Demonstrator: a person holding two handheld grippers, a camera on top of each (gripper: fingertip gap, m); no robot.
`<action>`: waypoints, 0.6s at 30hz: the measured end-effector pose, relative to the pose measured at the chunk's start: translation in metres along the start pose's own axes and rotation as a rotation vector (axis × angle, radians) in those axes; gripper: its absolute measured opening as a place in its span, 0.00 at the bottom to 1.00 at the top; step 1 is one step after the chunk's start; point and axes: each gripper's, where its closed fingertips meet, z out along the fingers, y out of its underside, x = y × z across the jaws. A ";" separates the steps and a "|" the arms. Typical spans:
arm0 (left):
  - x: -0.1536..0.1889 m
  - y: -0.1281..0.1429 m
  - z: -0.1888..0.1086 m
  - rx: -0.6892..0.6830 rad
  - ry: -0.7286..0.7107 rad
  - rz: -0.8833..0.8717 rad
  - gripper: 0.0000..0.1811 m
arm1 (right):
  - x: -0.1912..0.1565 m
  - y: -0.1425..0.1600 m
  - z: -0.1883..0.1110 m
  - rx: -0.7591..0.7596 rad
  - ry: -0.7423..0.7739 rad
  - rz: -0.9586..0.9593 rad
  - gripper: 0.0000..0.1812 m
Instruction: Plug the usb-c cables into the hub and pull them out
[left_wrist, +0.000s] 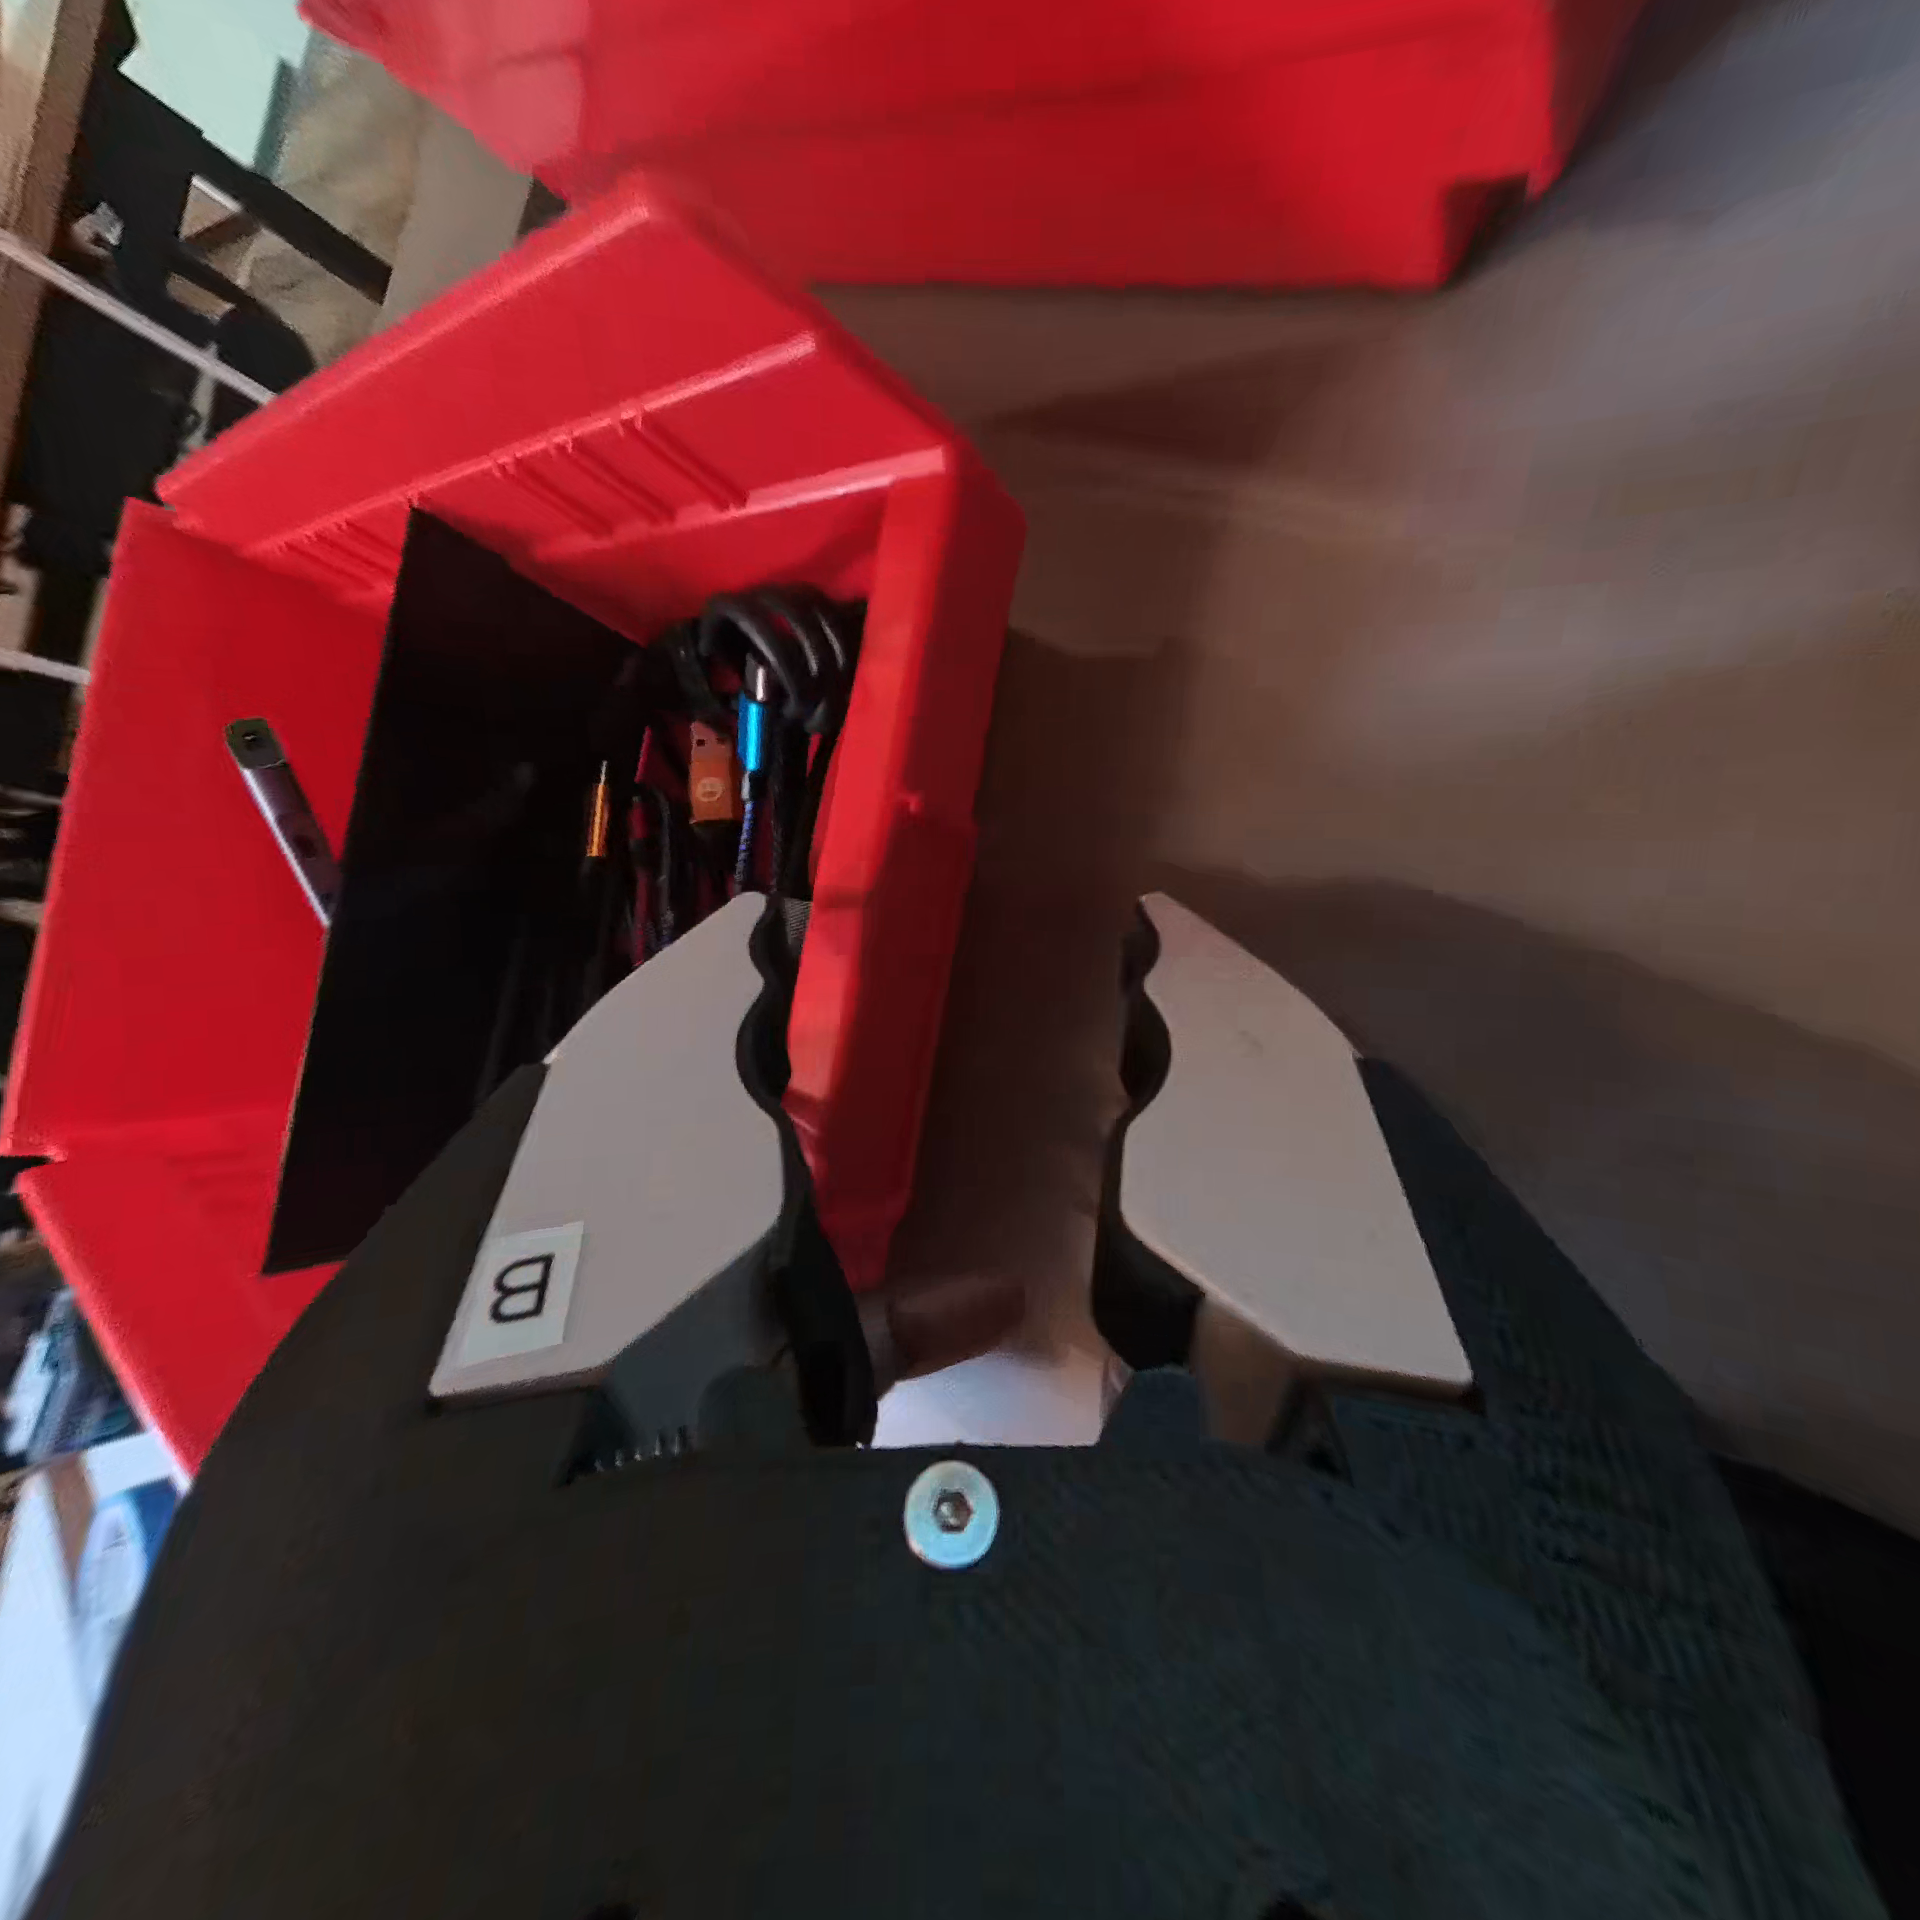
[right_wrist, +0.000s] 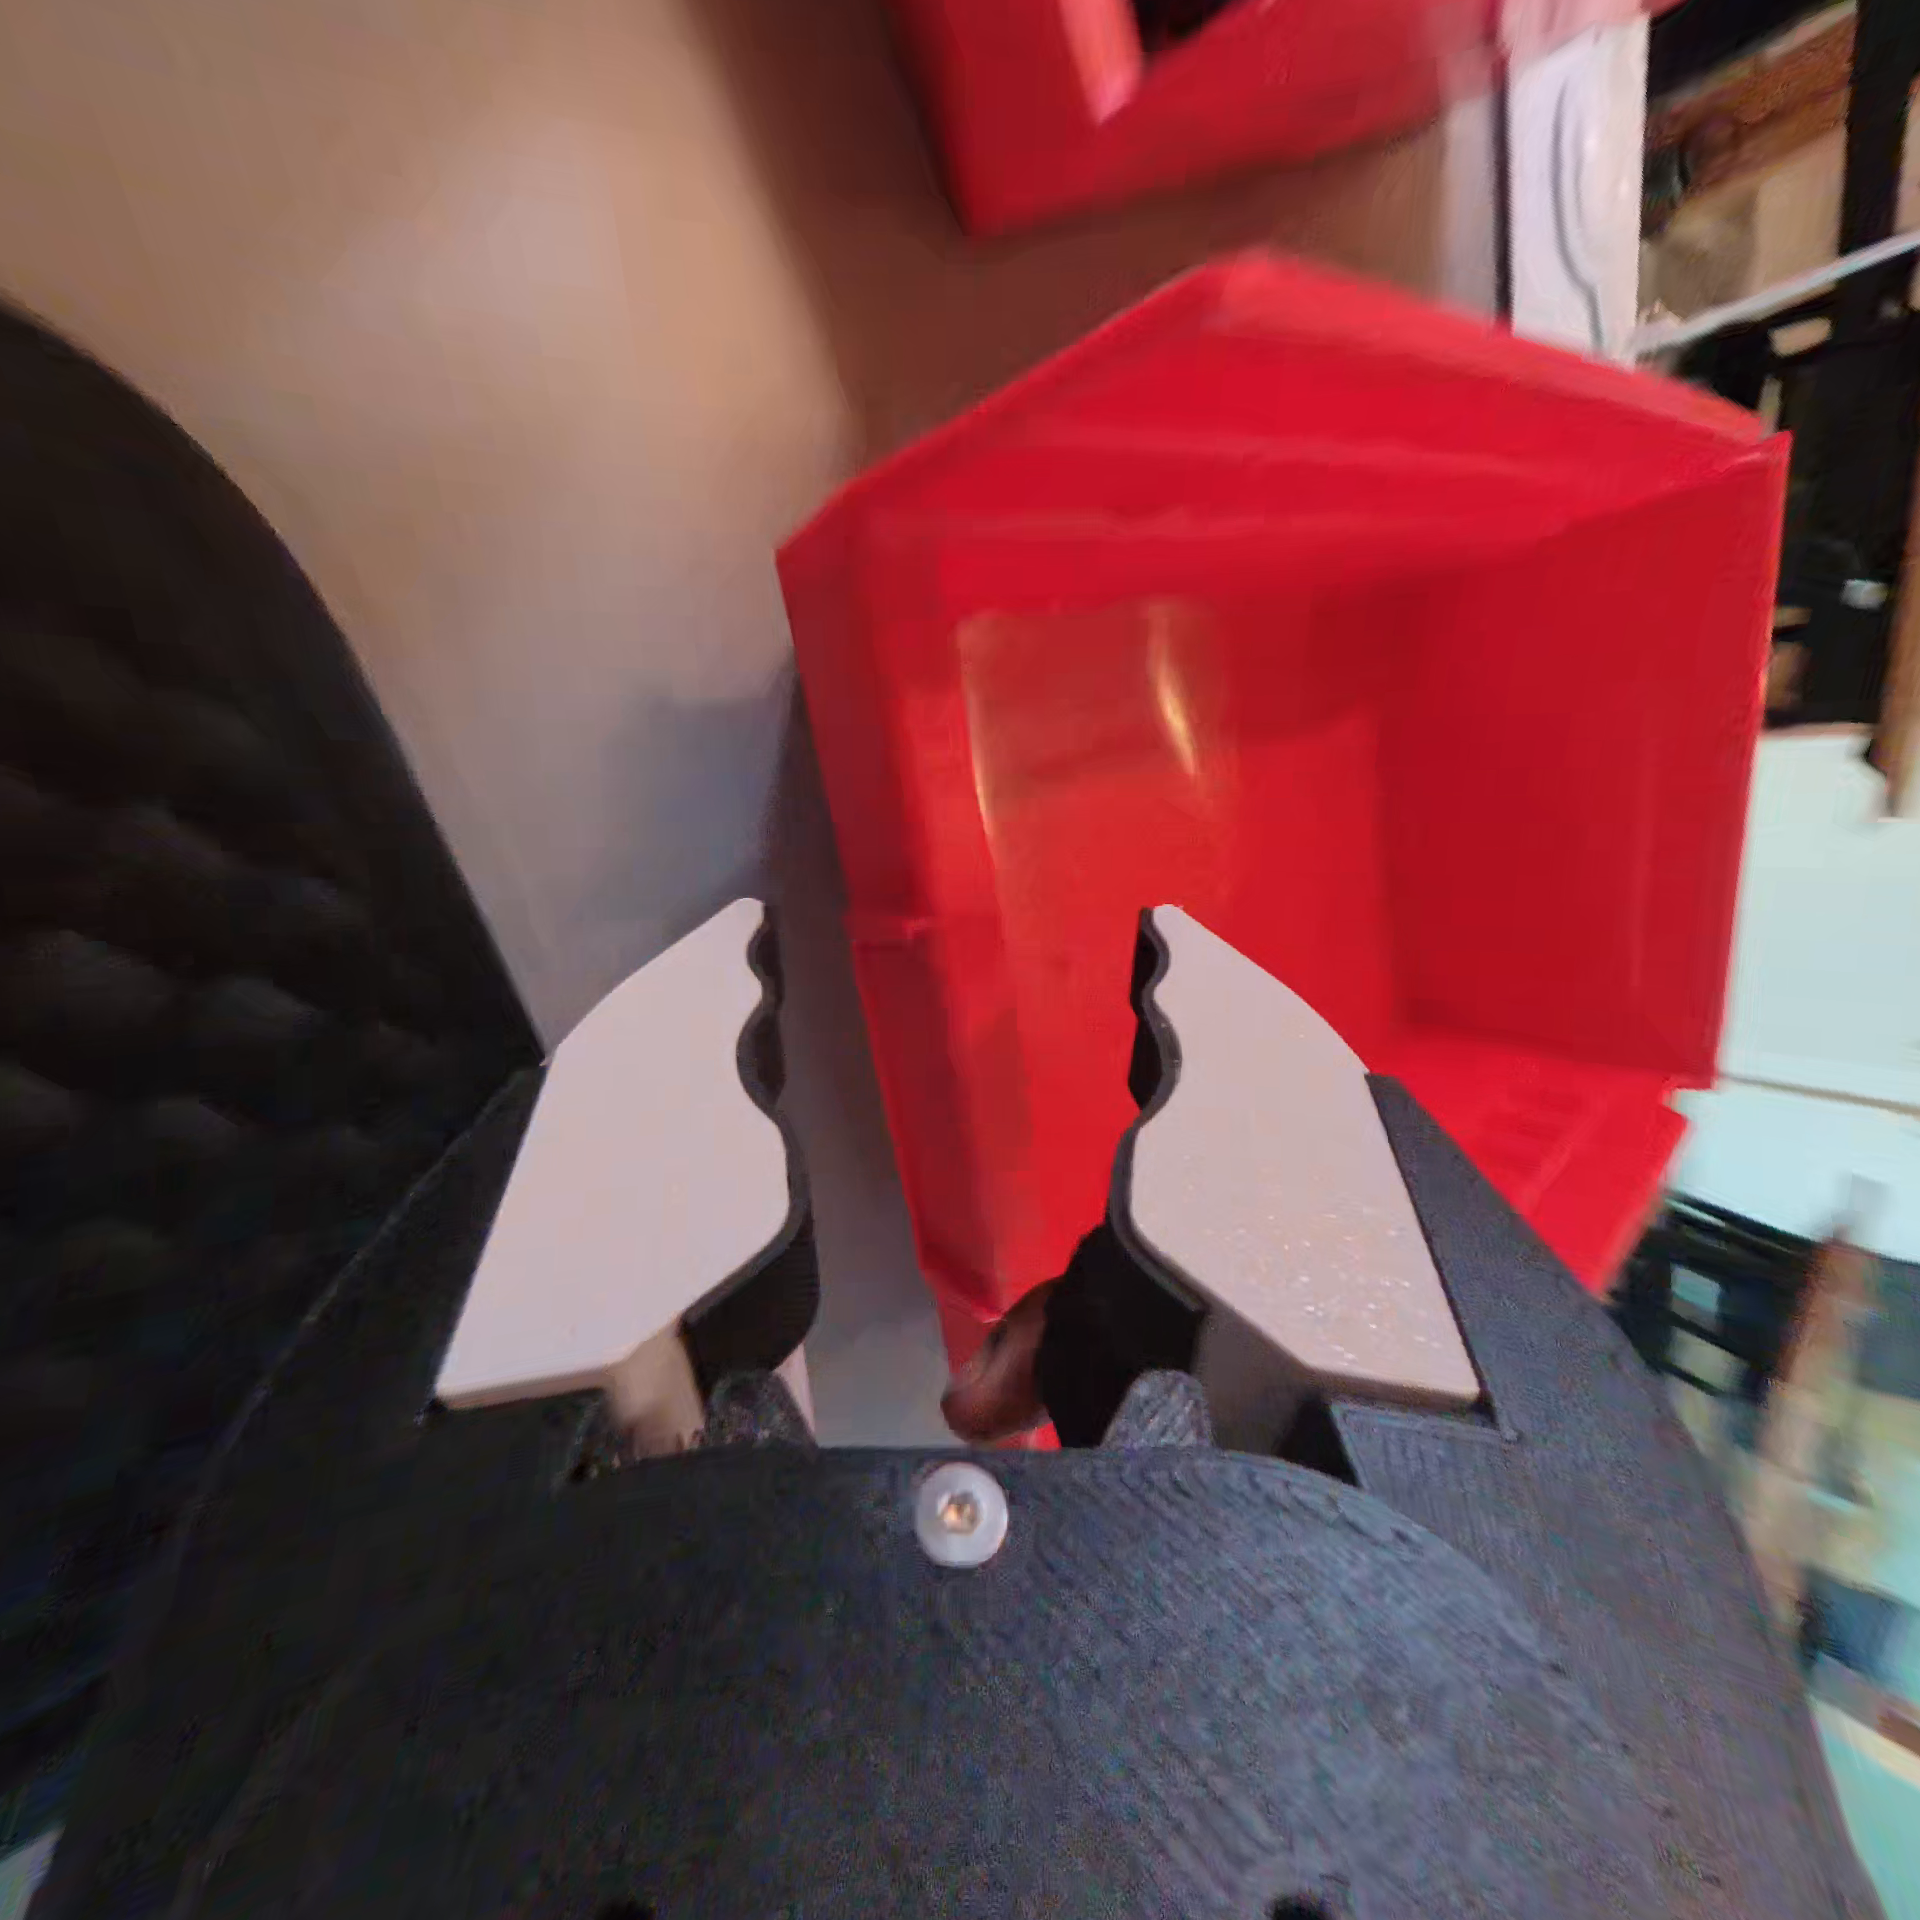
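In the left wrist view a red bin (left_wrist: 582, 436) with a black divider (left_wrist: 468, 852) holds several coiled cables (left_wrist: 758, 748) with blue, orange and black plugs in its right compartment. A grey hub (left_wrist: 283, 810) leans in its left compartment. My left gripper (left_wrist: 951, 914) is open and empty, just in front of the bin's right wall. In the right wrist view my right gripper (right_wrist: 951, 920) is open and empty, in front of another red bin (right_wrist: 1403, 675). That bin looks empty, with a shiny clear patch inside; the view is blurred.
A tan table surface (left_wrist: 1507, 727) lies to the right of the cable bin. A third red bin (left_wrist: 1039, 125) stands farther back, also in the right wrist view (right_wrist: 1195, 104). A dark rounded object (right_wrist: 156, 779) fills the left of the right wrist view. Shelving stands behind. Across from one pair of fingers to the other is roughly 20 cm. From my left tips it is roughly 12 cm to the grey hub (left_wrist: 283, 810); from my right, 30 cm.
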 end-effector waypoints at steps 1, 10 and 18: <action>-0.004 0.002 0.004 -0.020 -0.020 0.018 0.29 | 0.002 0.010 0.008 -0.073 0.059 -0.072 0.33; -0.031 0.046 0.017 -0.282 -0.076 0.250 0.21 | 0.004 0.029 0.024 -0.221 0.201 -0.197 0.20; -0.043 0.078 -0.001 -0.312 -0.131 0.297 0.19 | 0.011 0.051 0.020 -0.284 0.178 -0.079 0.19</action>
